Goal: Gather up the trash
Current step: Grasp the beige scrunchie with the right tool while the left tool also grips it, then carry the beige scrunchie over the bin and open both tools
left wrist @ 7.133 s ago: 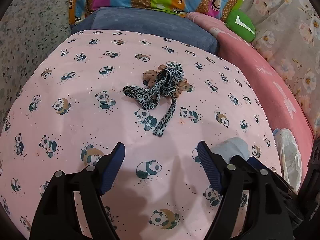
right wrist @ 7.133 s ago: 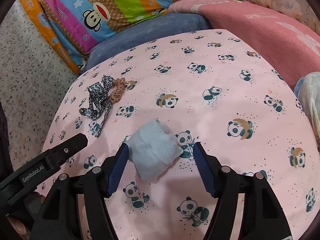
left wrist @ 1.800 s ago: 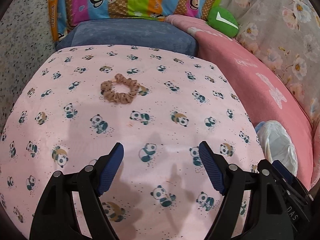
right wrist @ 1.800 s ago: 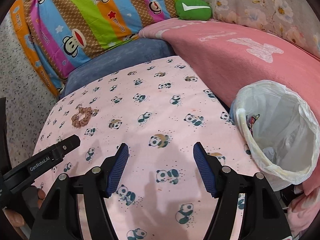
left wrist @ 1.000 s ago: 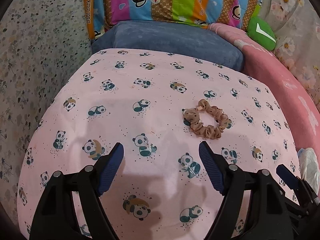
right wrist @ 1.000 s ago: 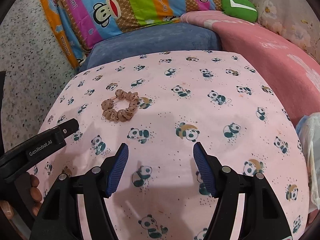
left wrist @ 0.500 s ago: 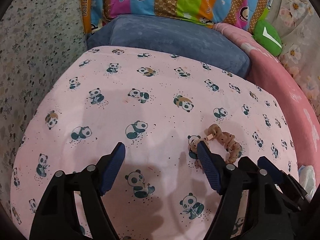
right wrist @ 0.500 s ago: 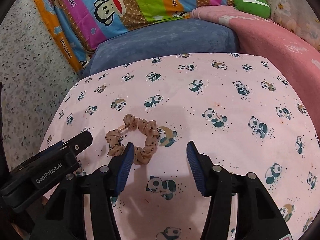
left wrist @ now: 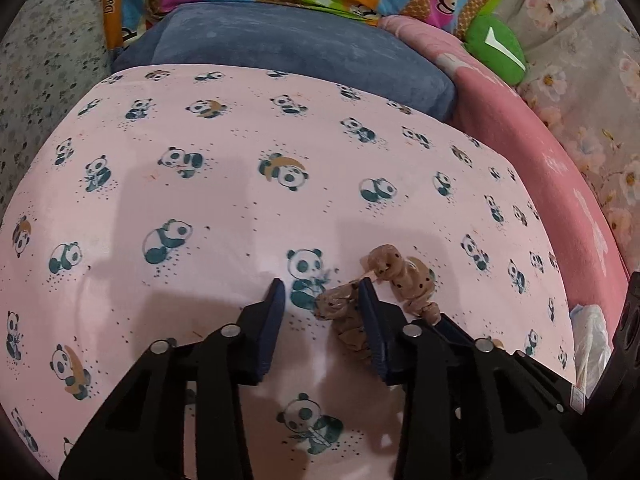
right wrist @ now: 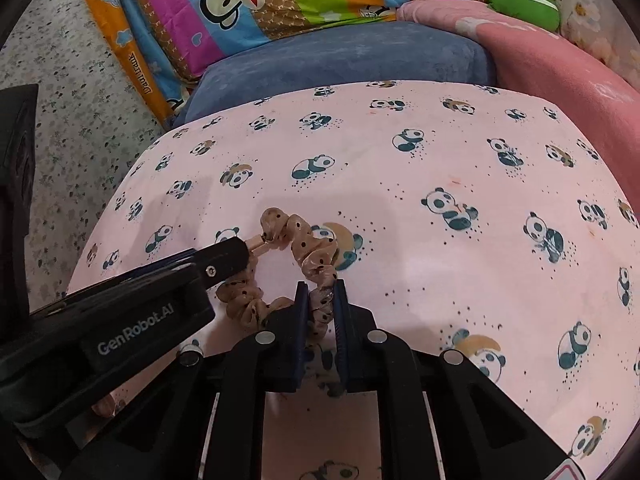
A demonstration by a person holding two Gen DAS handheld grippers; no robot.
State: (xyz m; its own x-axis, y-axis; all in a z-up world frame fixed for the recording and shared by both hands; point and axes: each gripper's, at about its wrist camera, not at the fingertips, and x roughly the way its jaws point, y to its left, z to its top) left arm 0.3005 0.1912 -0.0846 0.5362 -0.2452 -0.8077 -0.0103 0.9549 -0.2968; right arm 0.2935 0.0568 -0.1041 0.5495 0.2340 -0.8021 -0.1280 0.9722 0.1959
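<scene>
A tan dotted scrunchie [left wrist: 404, 276] [right wrist: 308, 248] lies on the pink panda sheet [left wrist: 240, 200]. My right gripper [right wrist: 321, 298] has its jaws closing, and its blue pads pinch the scrunchie's near loop. My left gripper [left wrist: 320, 294] is also closing. One end of the scrunchie lies just inside its right finger [left wrist: 366, 300], while the left finger [left wrist: 276, 296] stands apart from it over bare sheet. In the right wrist view the left gripper's finger [right wrist: 228, 258] rests against the scrunchie's left side.
A blue cushion [left wrist: 300, 48] and a striped monkey pillow [right wrist: 248, 8] lie at the far end. A pink blanket [left wrist: 560, 200] and a green cushion [left wrist: 496, 48] run along the right. A white plastic bag [left wrist: 588, 328] shows at the sheet's right edge.
Both grippers came down onto the scrunchie. The right jaws went from wide to pinching its near loop. The left jaws narrowed around one end of it.
</scene>
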